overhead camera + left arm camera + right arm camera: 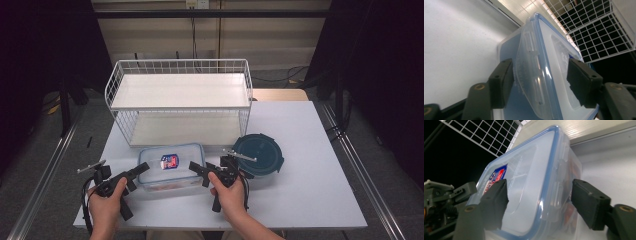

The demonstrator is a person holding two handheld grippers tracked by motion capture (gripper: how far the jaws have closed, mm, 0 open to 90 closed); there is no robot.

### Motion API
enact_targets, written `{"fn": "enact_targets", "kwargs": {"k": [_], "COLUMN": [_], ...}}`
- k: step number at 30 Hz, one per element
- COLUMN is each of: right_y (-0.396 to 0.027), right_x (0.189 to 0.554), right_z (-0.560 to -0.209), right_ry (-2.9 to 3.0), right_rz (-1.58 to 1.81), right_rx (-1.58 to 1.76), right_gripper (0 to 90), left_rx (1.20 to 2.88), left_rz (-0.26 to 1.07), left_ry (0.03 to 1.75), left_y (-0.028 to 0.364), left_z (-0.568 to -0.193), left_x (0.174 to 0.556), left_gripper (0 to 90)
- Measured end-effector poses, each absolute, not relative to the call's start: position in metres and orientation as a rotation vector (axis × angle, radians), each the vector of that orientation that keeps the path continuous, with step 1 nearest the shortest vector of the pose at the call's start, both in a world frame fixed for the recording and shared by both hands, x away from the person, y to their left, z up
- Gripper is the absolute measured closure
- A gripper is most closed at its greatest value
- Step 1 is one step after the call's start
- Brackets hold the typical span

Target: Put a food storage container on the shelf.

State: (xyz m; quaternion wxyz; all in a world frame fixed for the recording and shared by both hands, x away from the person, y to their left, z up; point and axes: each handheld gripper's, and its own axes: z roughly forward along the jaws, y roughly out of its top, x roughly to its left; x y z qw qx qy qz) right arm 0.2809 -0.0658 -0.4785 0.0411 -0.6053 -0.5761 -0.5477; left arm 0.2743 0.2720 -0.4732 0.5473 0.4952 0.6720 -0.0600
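A clear rectangular food box with a blue-rimmed lid and a red and blue label lies at the table's front middle. My left gripper is at its left end and stands open. Its jaws straddle the box's side latch flap, the left jaw close against the flap. My right gripper is at the box's right end, also open. In the right gripper view its jaws straddle the end of the box with gaps on both sides. Something orange shows through the box wall.
A white wire basket shelf stands just behind the box. A round dark teal lidded container sits right of my right gripper. The white table has bare surface at the right and front.
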Motion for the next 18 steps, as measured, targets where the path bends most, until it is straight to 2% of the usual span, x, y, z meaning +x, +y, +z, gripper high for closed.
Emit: {"fn": "enact_targets", "kwargs": {"k": [10, 18], "right_y": [-0.0671, -0.0717], "right_x": [0.2804, 0.2787], "right_z": [-0.4792, -0.4799], "right_ry": [-1.722, -1.65], "right_rz": [-1.681, -1.679], "right_rx": [-1.872, -1.901], "right_gripper": [33.8, 40.8], "left_rx": [1.141, 1.113], "left_rz": [-0.143, -0.167], "left_ry": [1.603, 1.607], "left_y": [0.2717, 0.2744], "left_z": [-0.474, -0.4756], "left_x": [0.2666, 0.2673], "left_gripper": [42.9, 45.7]}}
